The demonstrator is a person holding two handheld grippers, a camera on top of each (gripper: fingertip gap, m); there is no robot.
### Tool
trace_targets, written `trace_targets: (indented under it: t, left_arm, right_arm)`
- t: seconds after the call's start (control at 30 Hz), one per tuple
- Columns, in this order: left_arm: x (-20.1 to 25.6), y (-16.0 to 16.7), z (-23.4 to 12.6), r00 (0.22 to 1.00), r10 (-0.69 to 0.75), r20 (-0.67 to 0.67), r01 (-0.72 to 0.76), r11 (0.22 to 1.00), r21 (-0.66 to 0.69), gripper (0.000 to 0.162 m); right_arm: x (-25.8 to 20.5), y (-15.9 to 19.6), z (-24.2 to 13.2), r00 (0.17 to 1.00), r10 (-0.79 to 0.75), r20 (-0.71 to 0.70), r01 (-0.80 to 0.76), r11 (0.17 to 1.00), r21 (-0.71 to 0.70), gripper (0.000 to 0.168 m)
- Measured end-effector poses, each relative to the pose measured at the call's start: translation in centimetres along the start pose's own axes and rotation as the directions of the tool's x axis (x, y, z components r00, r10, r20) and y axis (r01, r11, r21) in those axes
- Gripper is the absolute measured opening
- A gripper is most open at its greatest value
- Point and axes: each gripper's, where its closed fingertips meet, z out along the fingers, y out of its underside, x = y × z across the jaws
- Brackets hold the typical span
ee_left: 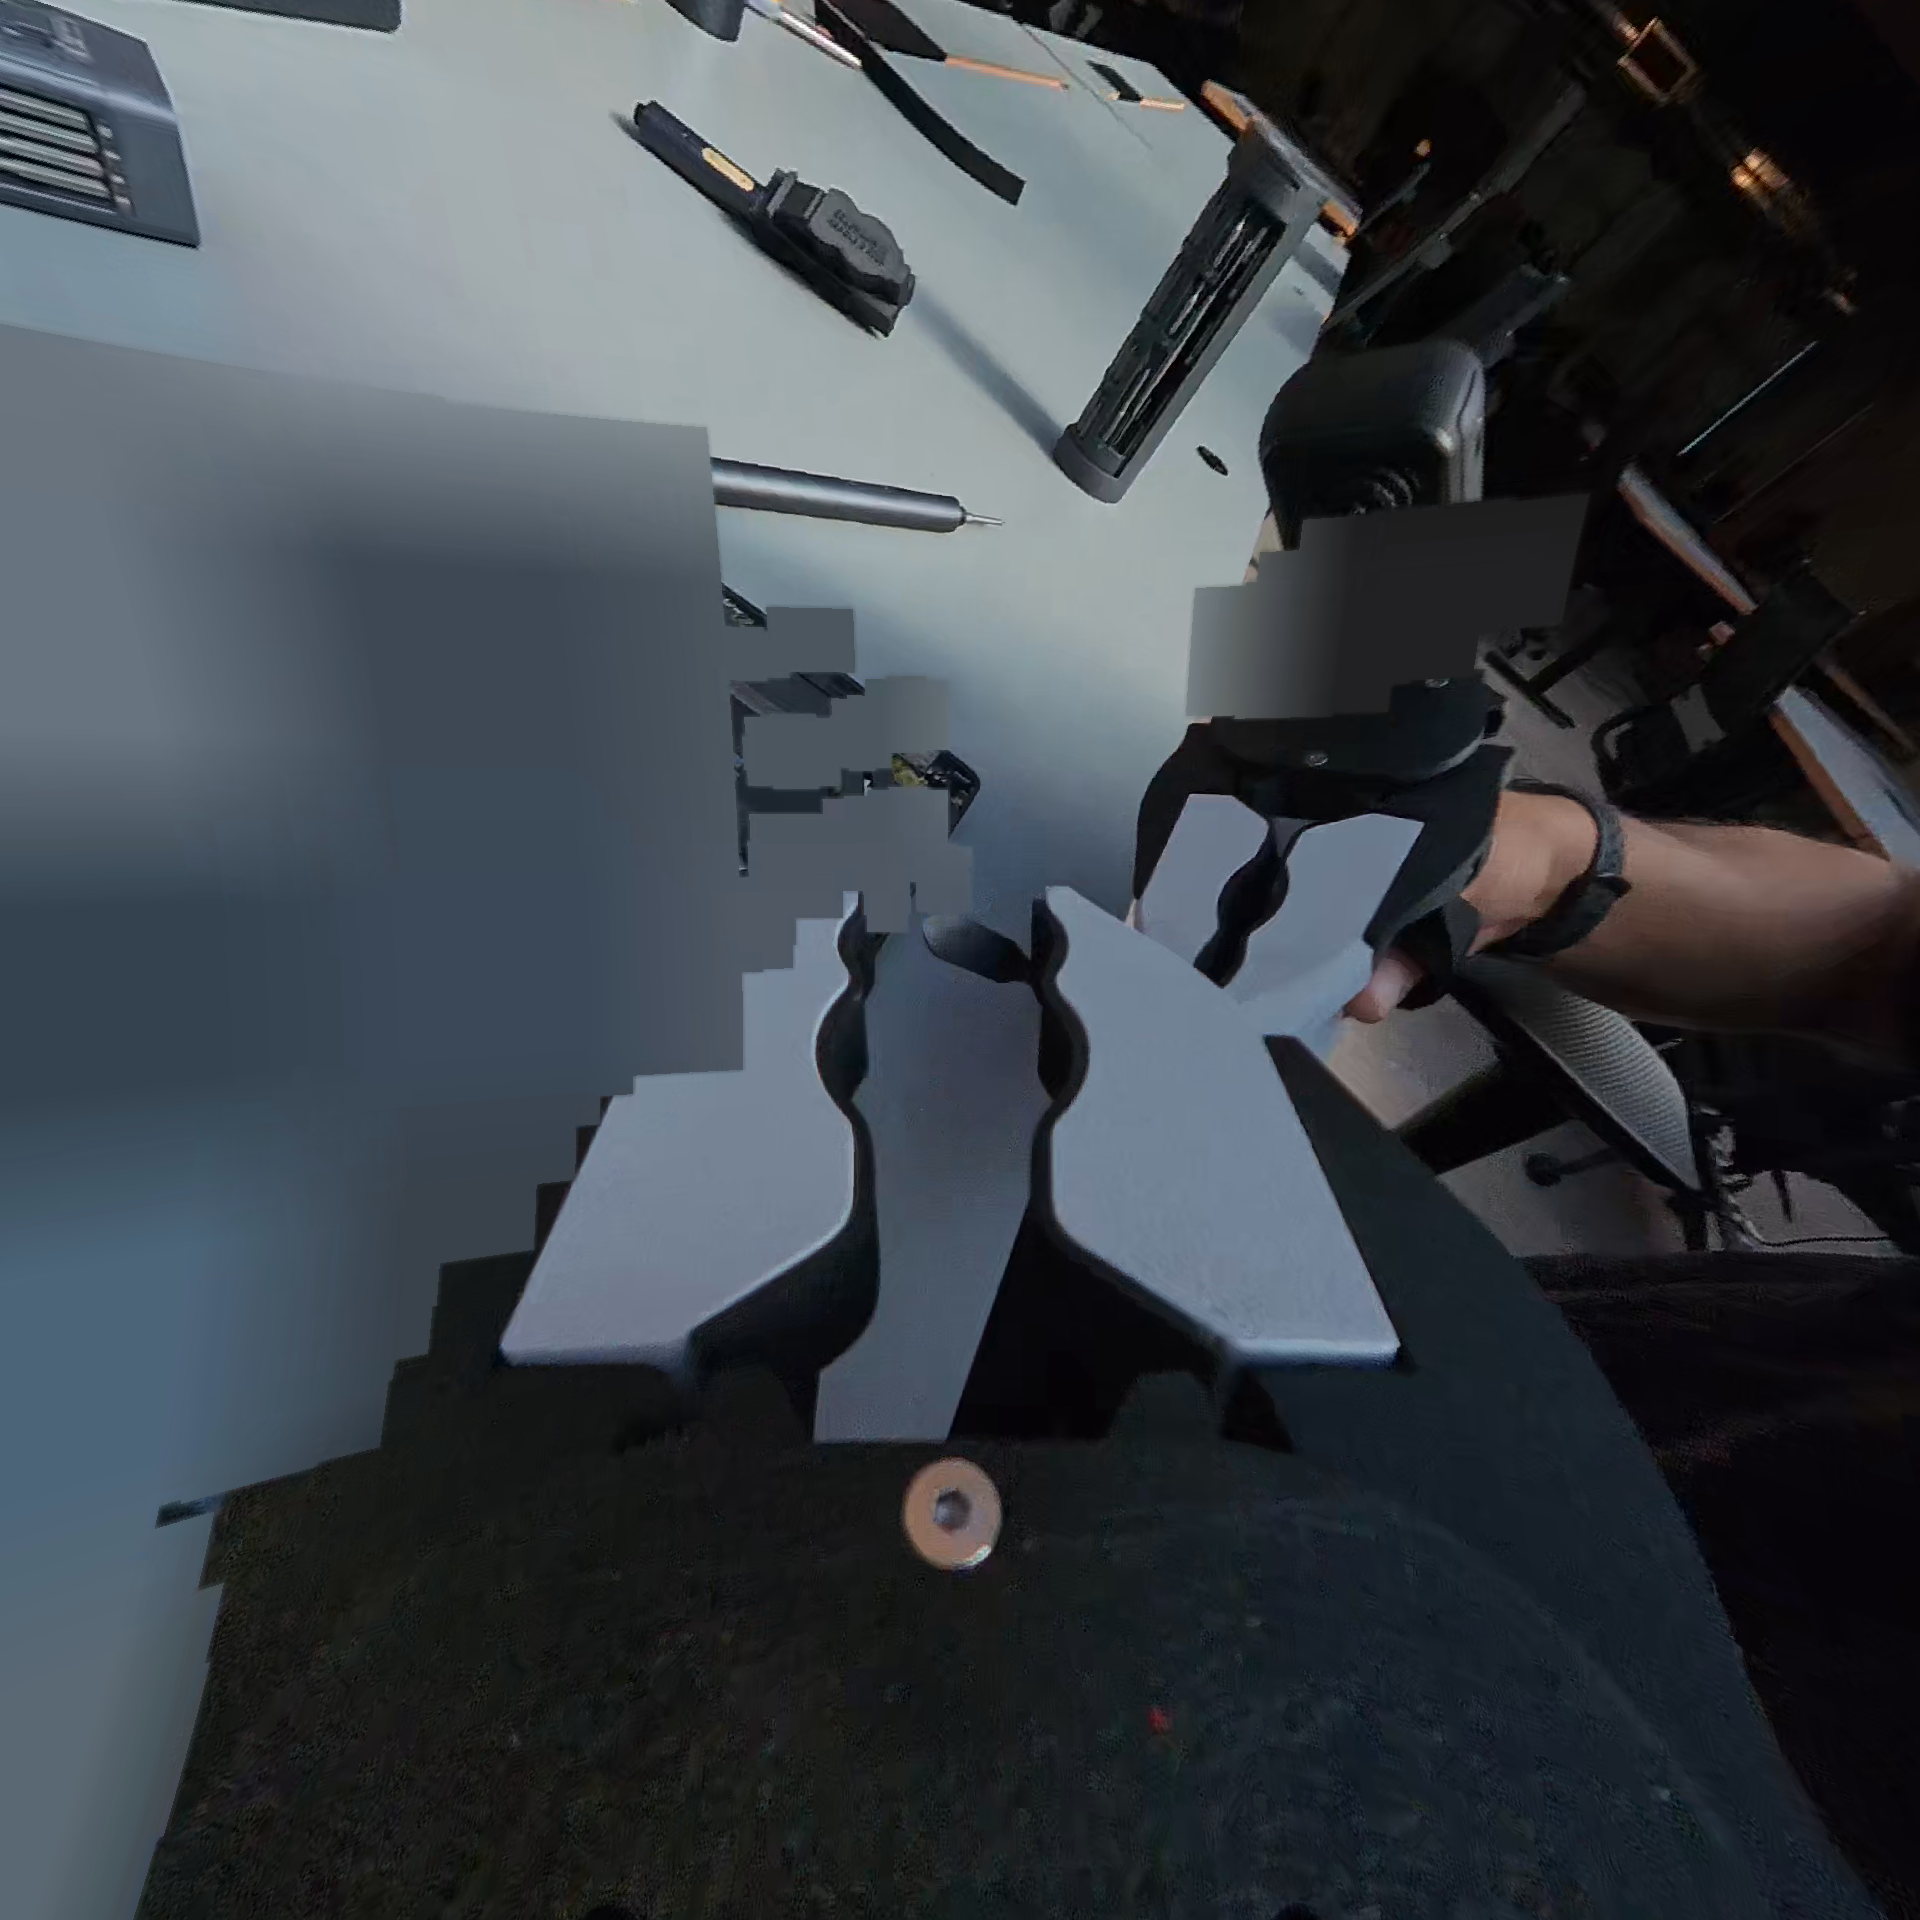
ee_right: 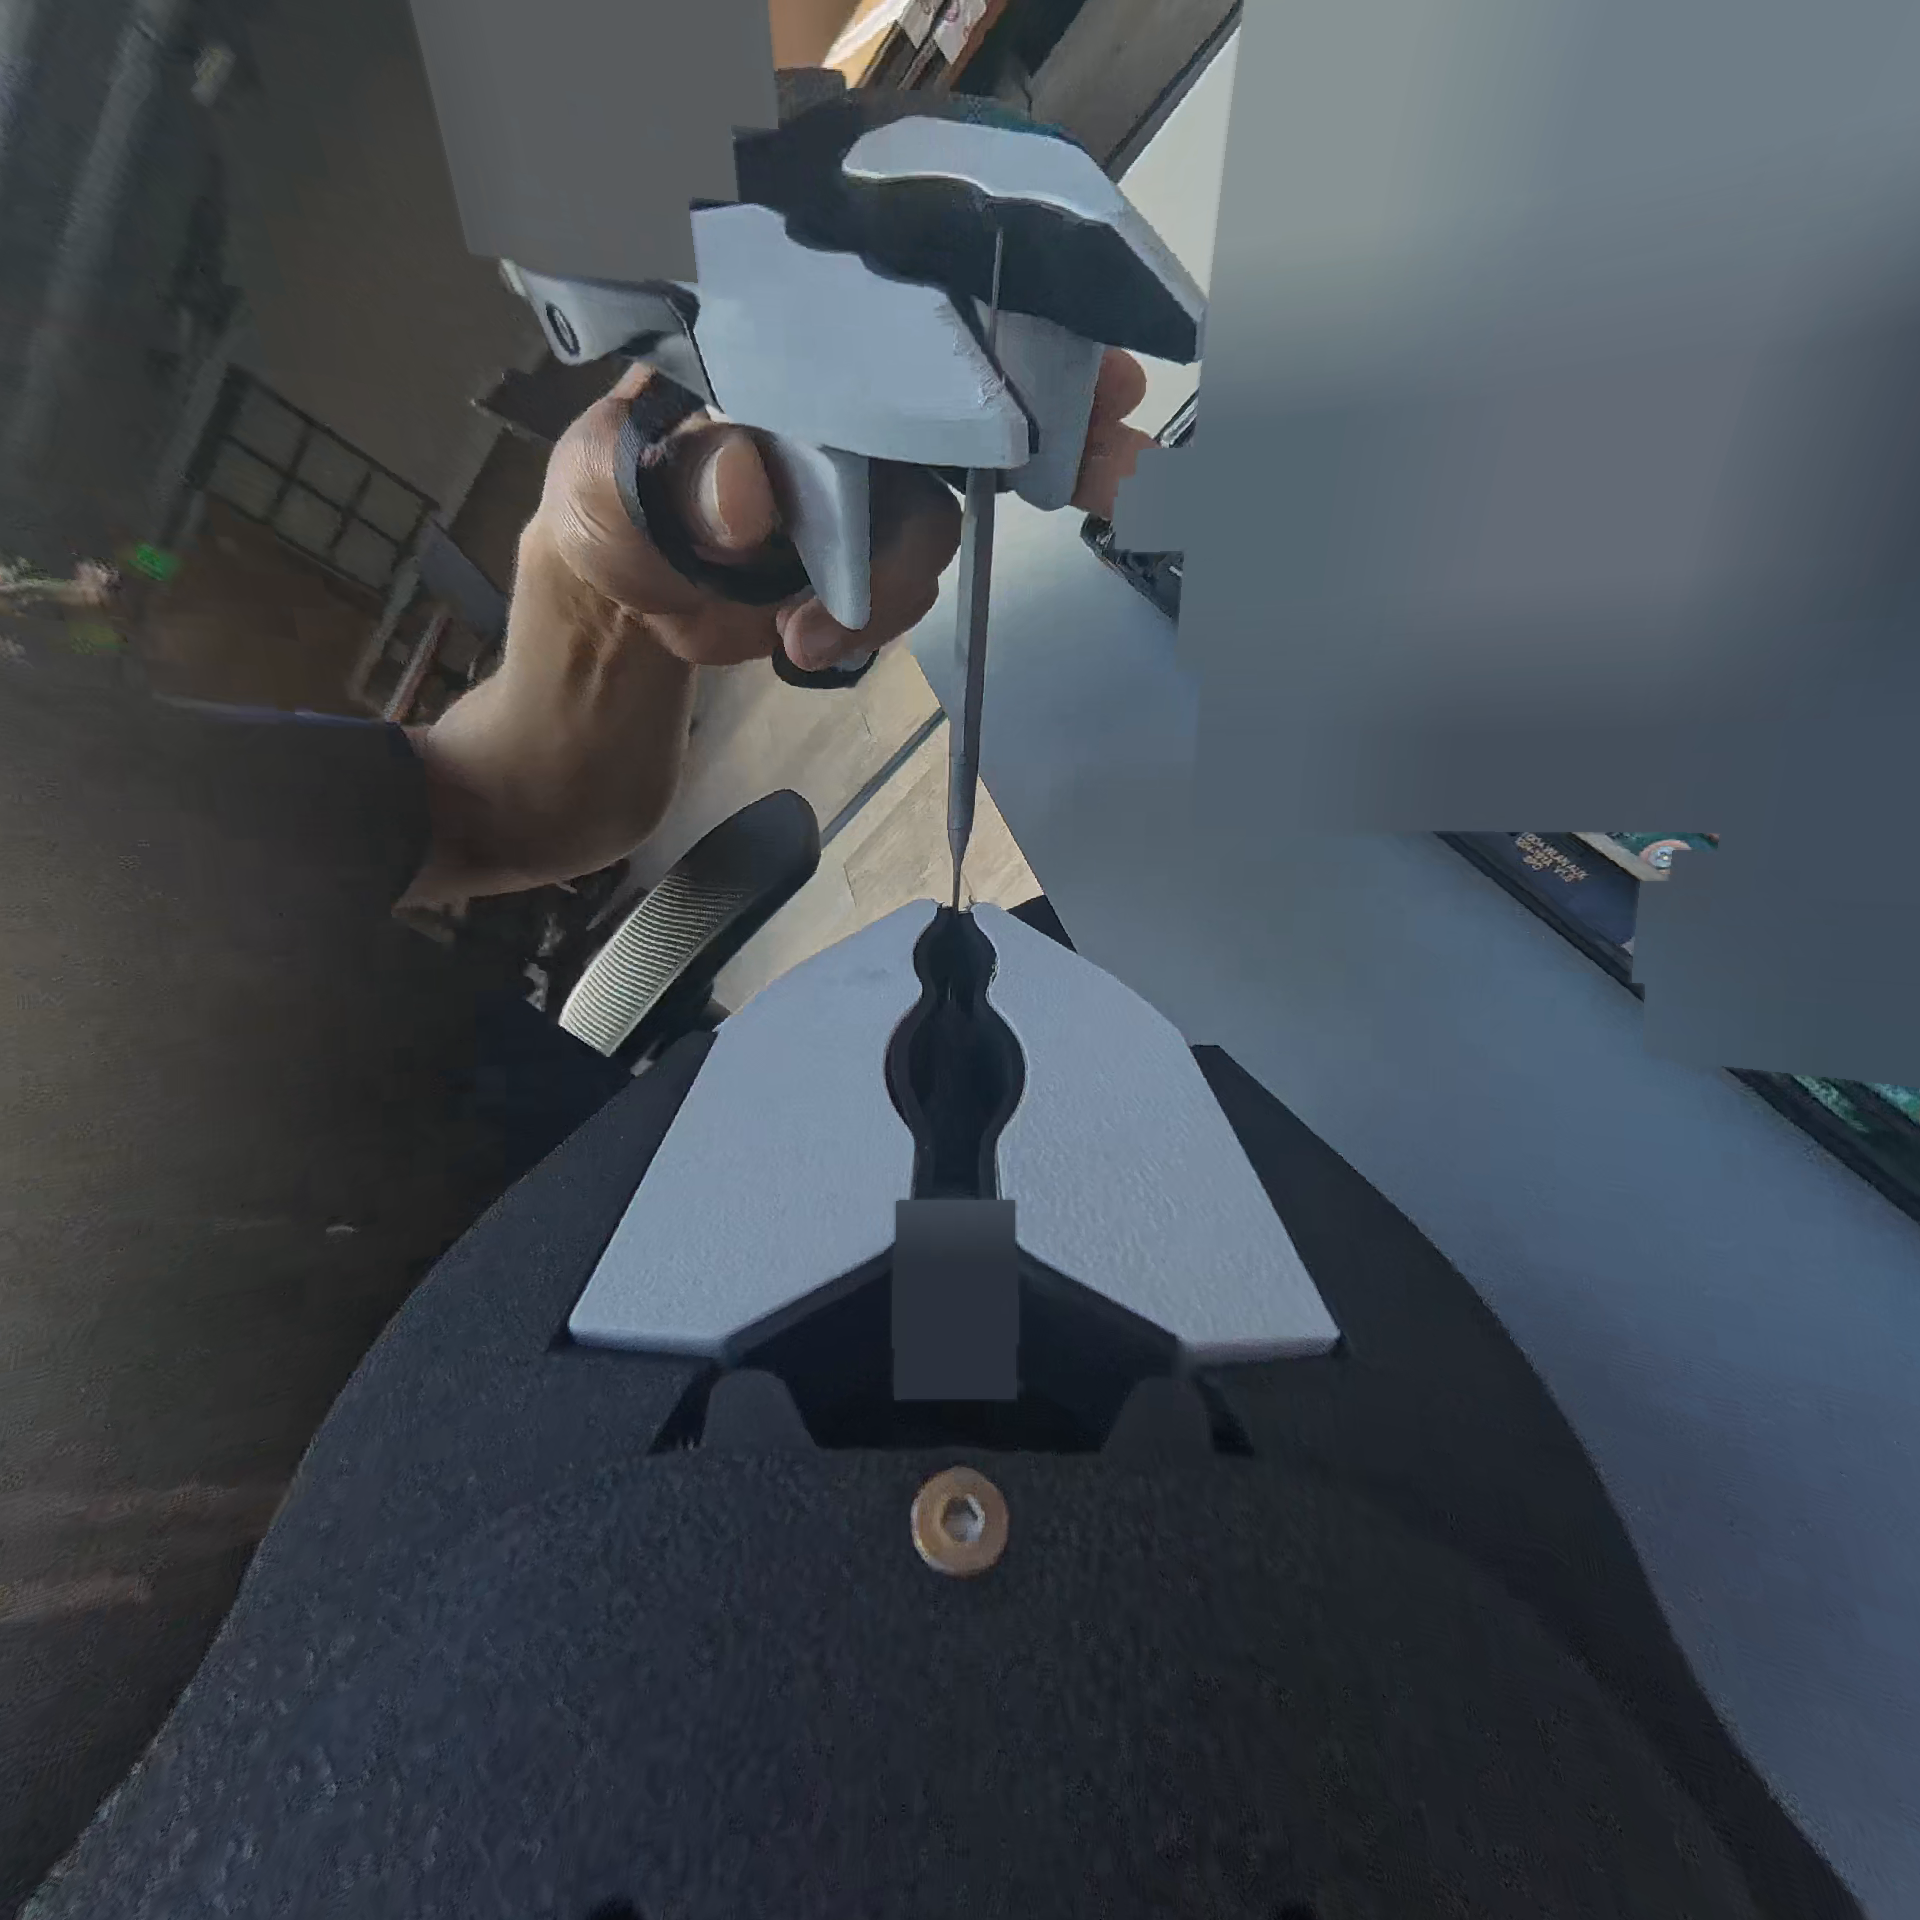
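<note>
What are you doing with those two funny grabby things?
A person holds a pair of tongs in each hand over a grey table. The left tongs are open and hold nothing. The right tongs are shut. A thin grey tool points right at their tips, but I cannot tell whether they pinch it.

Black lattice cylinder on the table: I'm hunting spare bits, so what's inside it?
Inside the lattice cylinder, thin dark lengthwise pieces show through its openings. They are too dim to identify; solid end caps hide the rest.
</note>
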Motion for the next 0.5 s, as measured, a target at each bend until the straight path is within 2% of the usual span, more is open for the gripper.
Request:
trace_targets:
  t: [0.1,0.23,0.43,0.5]
  left_arm:
    - [-2.5,0.8,-0.2,0.971,0.155,0.180,-0.142,0.986,-0.085,0.039]
    - [-5.8,1.5,-1.2,0.870,0.346,0.352,-0.287,0.935,-0.209,0.032]
    - [-8.1,2.1,-2.9,0.806,0.415,0.422,-0.332,0.907,-0.258,0.026]
    - [-9.0,2.1,-3.8,0.762,0.460,0.455,-0.367,0.887,-0.282,0.021]
  right_arm:
    - [1.4,-0.6,-1.1,0.981,0.194,-0.005,-0.193,0.979,0.067,0.000]
    - [4.1,-1.1,-3.0,0.936,0.342,-0.082,-0.331,0.935,0.124,0.000]
    - [7.9,-1.2,-5.9,0.864,0.460,-0.206,-0.425,0.885,0.192,0.000]
    - [8.7,-0.9,-6.4,0.839,0.498,-0.218,-0.460,0.864,0.204,0.000]
